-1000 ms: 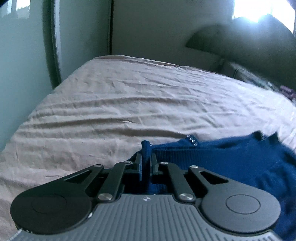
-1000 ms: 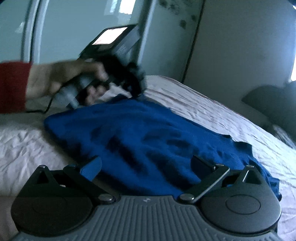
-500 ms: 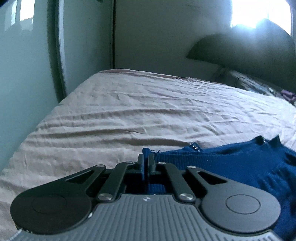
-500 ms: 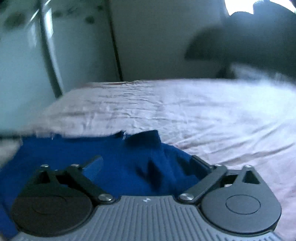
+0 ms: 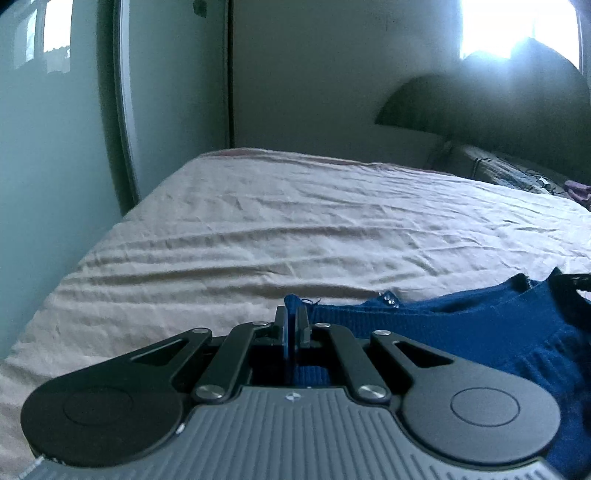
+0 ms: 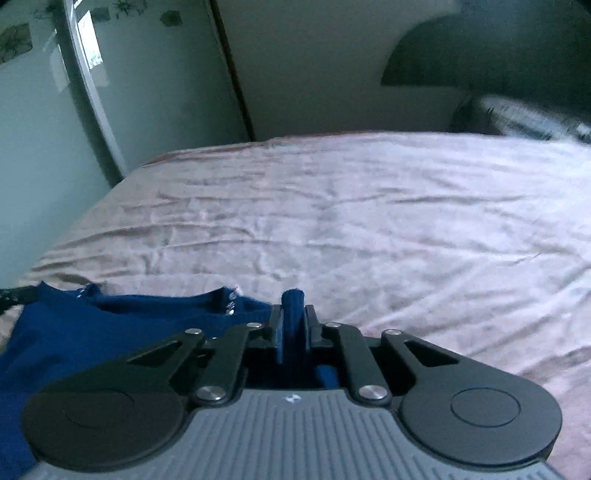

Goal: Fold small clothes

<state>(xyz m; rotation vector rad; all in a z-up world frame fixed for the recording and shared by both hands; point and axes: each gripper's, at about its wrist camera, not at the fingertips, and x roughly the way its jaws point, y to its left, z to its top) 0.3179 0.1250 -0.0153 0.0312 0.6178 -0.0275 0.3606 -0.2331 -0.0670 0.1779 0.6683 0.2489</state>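
**Both corners pinched, ready to fold**

Nearest, in the left view: left gripper clenched tight on a corner of the blue sweater. A little tuft of blue sticking up past the fingertips. Likely held there so the edge can be lifted.

In the right view: right gripper clamped on a rolled bit of the same blue sweater, at the other end of that edge. Two corners held at once, probably to keep the cloth flat and straight for a fold.

A bit farther: sweater lying on the bed, collar side toward the far end, tiny shiny beads by the neck.

Farther still: wrinkled pale sheet, bare. Plenty of room to lay the fold down.

Farthest: a pillow at the head, a dark headboard, a bright window, a glossy wardrobe door.
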